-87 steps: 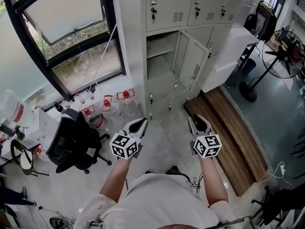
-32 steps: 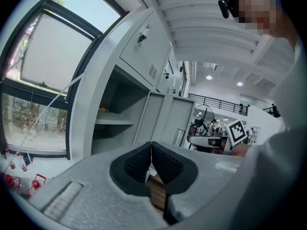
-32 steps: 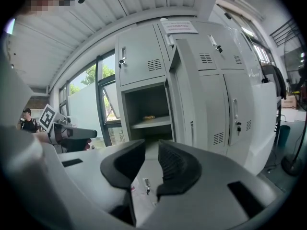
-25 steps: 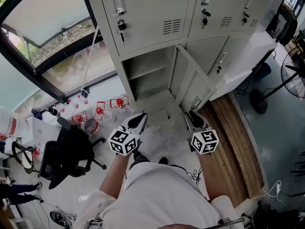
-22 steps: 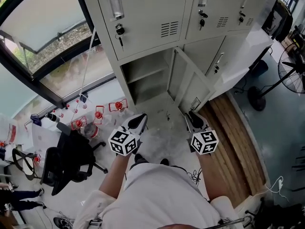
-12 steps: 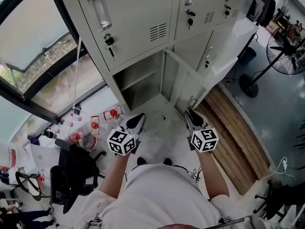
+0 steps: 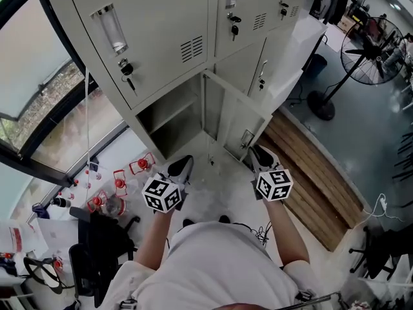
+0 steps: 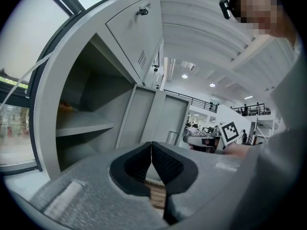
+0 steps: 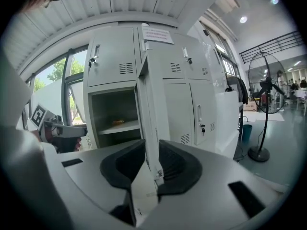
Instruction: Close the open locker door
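The grey locker bank [image 7: 161, 31] stands in front of me, and one lower compartment [image 7: 169, 116] is open. Its door [image 7: 235, 118] swings out toward me at the right. My right gripper [image 7: 259, 152] is just in front of the door's free edge near the latch. In the right gripper view the door [image 9: 148, 90] stands edge-on in the gap of the right gripper [image 9: 149, 147], whose pads are apart. My left gripper [image 7: 182, 163] hangs before the open compartment, pads together and holding nothing. The left gripper [image 8: 151, 145] faces the shelf [image 8: 81, 127], where something small and orange [image 8: 64, 108] lies.
A standing fan [image 7: 371, 44] and a white counter [image 7: 293, 50] are at the right. Wooden boards [image 7: 310, 173] cover the floor right of the door. Red-capped bottles [image 7: 119, 183] and an office chair [image 7: 97, 250] stand at the left under the window [image 7: 39, 76].
I have come closer to the lockers, and both grippers now sit nearer the open compartment. The right gripper has closed in on the door's free edge. The door's angle looks unchanged.
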Demonstrator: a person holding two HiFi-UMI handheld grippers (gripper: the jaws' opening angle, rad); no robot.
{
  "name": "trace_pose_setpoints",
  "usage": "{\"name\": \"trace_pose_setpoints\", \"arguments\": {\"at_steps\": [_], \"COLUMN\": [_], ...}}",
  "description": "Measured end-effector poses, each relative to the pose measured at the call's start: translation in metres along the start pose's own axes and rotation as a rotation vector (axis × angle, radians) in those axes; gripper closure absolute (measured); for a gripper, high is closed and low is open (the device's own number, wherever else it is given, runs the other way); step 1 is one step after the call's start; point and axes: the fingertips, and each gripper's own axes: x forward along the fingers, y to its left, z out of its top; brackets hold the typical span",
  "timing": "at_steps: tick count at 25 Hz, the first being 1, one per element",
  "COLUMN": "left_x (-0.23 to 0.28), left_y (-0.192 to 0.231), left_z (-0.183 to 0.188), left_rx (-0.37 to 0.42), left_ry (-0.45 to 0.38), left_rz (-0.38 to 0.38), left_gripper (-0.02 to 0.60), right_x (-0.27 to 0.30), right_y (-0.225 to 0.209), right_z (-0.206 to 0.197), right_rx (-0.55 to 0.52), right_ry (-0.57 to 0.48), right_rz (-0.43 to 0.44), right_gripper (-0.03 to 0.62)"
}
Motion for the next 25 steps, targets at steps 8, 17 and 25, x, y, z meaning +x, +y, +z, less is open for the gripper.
{"name": "trace_pose_setpoints", "arguments": {"at_steps": [8,17,25], "left_x": [0.003,0.0,-0.007], "left_y": [0.005,0.012,0.015], "left_z": [0.003,0.002,0.001], "left_rx": [-0.009,-0.016,-0.023], "left_ry": [0.003,0.0,-0.004], "left_rz": [0.0,0.024,0.045], "left_gripper": [0.566,0.566,0.566], "right_x": [0.005,0.012,0.016], "right_y": [-0.016,-0.025,-0.036], "right_z": [0.008,0.014,0.018], "right_rx": [0.004,0.004,0.005], "right_ry": [-0.015,-0.027,-0.035], "right_rz": [-0.036,-0.053,-0.079], "right_gripper": [0.513,0.497,0.496]}}
